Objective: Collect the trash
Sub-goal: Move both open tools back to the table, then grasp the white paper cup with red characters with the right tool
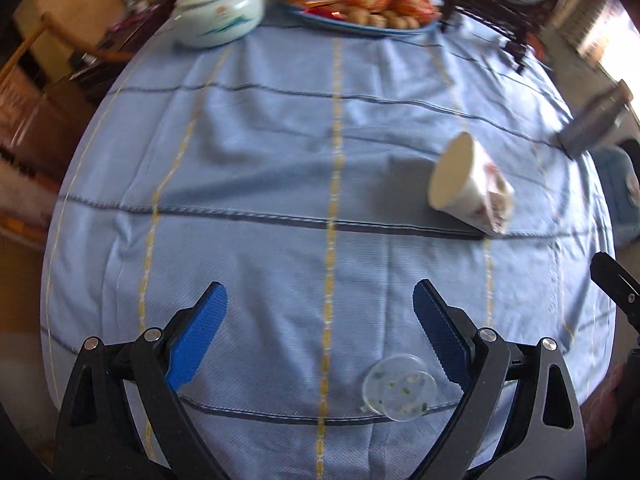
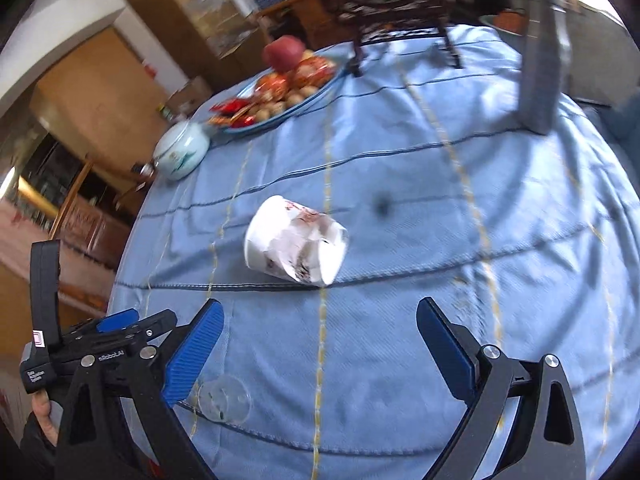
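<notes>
Cup (image 2: 296, 240) untouched (both tools (image 1: 320, 312) (image 2: 320, 328) wide, empty).

The worktop (image 1: 260, 152) wears a light blue cloth crossed by dark and yellow stripes. A crumpled paper cup (image 1: 472, 184) lies on its side near the middle. Nearer the camera than the cup rests a clear plastic lid (image 1: 398, 388). Beyond the cup stand a pale lidded bowl (image 1: 220, 12), a blue snack plate (image 1: 360, 12) and a grey metal flask (image 2: 540, 60).
</notes>
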Action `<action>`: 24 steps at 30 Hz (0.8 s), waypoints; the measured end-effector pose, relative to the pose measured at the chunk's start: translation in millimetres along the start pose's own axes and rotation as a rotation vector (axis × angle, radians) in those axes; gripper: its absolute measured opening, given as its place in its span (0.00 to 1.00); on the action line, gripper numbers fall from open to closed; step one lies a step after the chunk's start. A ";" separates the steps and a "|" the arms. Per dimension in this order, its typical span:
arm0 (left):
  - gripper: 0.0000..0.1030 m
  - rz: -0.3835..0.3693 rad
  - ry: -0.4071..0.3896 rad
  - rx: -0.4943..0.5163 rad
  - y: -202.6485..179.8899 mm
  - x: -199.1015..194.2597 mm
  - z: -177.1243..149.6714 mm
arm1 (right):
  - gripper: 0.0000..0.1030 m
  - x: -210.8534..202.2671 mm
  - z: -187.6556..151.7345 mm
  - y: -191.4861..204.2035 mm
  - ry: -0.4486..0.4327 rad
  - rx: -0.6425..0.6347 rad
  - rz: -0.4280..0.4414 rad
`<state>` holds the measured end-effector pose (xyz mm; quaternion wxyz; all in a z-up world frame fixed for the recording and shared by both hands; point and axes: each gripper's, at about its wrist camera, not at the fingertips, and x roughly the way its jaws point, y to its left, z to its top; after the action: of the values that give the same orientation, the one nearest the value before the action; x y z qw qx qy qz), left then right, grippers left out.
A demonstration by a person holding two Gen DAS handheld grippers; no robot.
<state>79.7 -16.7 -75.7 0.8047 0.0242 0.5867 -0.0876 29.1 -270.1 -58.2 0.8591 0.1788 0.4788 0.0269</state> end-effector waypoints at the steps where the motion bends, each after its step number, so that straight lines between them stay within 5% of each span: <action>1: 0.88 0.006 0.005 -0.014 2.5 1.5 0.6 | 0.93 6.7 4.6 3.1 0.014 -0.028 0.004; 12: 0.88 0.046 0.065 -0.099 10.0 25.5 17.1 | 0.95 64.1 29.4 35.8 0.100 -0.376 -0.011; 24: 0.88 0.053 0.130 -0.133 13.1 53.2 30.4 | 0.95 113.9 47.4 39.4 0.164 -0.430 0.028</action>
<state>126.3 -14.2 -117.6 0.7667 -0.0084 0.6414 -0.0254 135.0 -221.8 -115.1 0.8351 -0.0046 0.5278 0.1547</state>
